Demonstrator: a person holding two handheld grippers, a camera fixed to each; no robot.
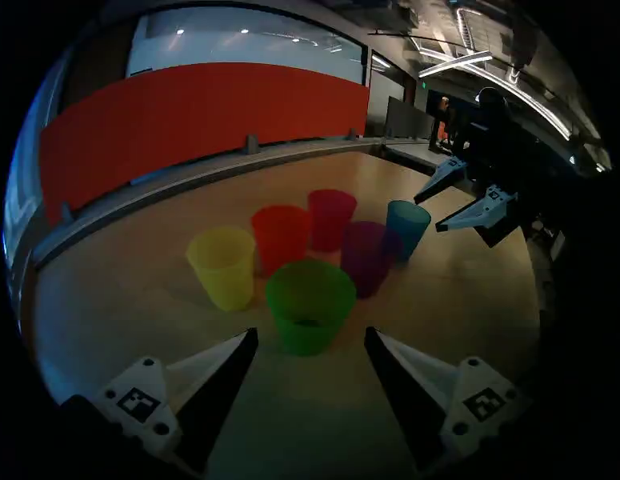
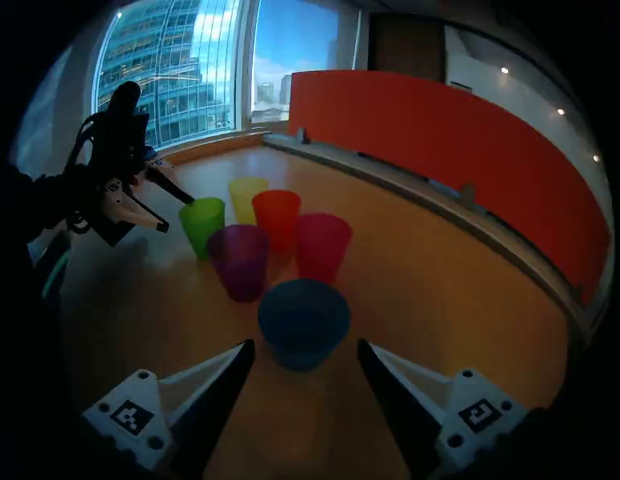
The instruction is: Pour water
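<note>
On the wooden table point(image 1: 470, 296), as the left gripper view gives it, we see six plastic cups in a tight cluster: the green cup point(image 1: 310, 304) at 6 o'clock and nearest the camera, the yellow cup point(image 1: 223, 268) at 9, the orange cup point(image 1: 280, 236) at 11, the crimson cup point(image 1: 331, 218) at 12, the blue cup point(image 1: 408, 226) at 2 and the purple cup point(image 1: 367, 256) at 3. The left gripper point(image 1: 310, 334) has its fingers spread wide, and the green cup stands just ahead of the tips, on the line between them but touched by neither. At 2 o'clock the right gripper point(image 1: 427, 214) points toward the blue cup, fingers likewise apart. Turning to the right gripper view, we find the order reversed: the blue cup point(image 2: 303, 320) sits at 6 o'clock, just ahead of the parted fingers of the right gripper point(image 2: 304, 346) and free of both; the green cup point(image 2: 202, 224) stands at 10 o'clock, where the left gripper point(image 2: 175, 214) hovers beside it, parted and empty, with the other four cups between. We cannot tell which cup holds water. We judge the step in hand to be the approach before either grasp; no cup is lifted. The next move calls for each gripper to advance until its fingers flank the cup wall, then to close gently, since thin plastic would likely buckle, and to keep the cup upright as it clears its neighbours.
</note>
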